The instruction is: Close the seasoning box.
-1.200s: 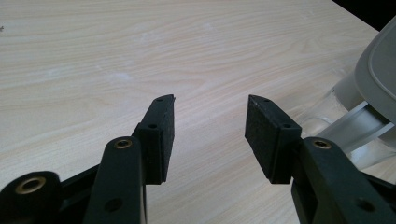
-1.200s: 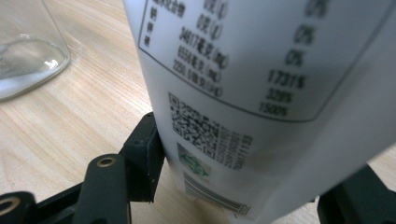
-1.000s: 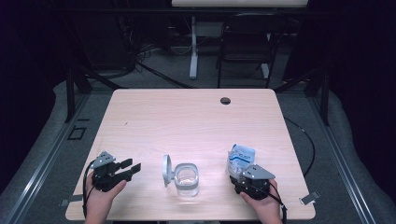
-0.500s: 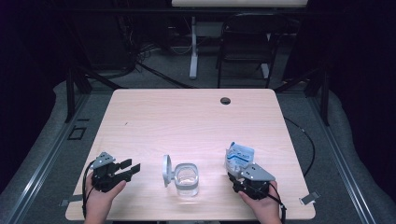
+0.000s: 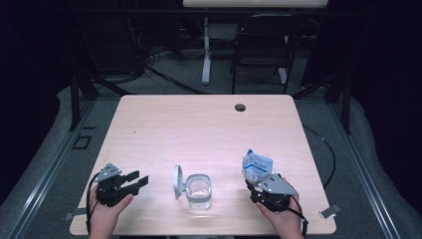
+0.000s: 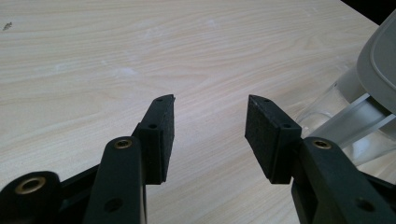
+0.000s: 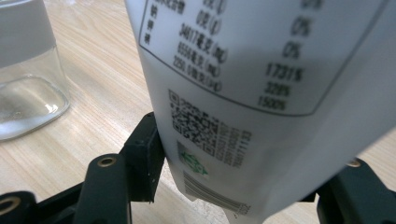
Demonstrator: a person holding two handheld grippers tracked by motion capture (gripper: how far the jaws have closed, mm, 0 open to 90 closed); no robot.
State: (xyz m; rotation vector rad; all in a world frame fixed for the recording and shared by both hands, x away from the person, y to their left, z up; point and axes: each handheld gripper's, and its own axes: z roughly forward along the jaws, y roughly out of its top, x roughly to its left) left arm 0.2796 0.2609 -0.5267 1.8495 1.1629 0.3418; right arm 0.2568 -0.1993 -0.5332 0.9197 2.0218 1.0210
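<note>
A clear glass jar (image 5: 199,190) stands near the table's front edge, its grey lid (image 5: 177,181) flipped open to its left. My right gripper (image 5: 255,180) is to the right of the jar, shut on a blue and white pouch (image 5: 257,164) that stands upright between the jaws. The right gripper view shows the pouch (image 7: 224,70), printed with a table and codes, clamped in my right gripper (image 7: 247,140), and the jar (image 7: 23,70) at the left. My left gripper (image 5: 140,178) stands open left of the jar. In its own view my left gripper (image 6: 210,100) holds nothing, with the jar (image 6: 345,121) at the right.
The light wooden table (image 5: 199,129) has a dark cable hole (image 5: 240,107) near its far edge. A chair (image 5: 261,55) and a stand (image 5: 205,45) are on the floor beyond the table. A cable (image 5: 323,149) hangs off the right side.
My right gripper has risen slightly with the pouch in it. The left gripper and the jar have not moved.
</note>
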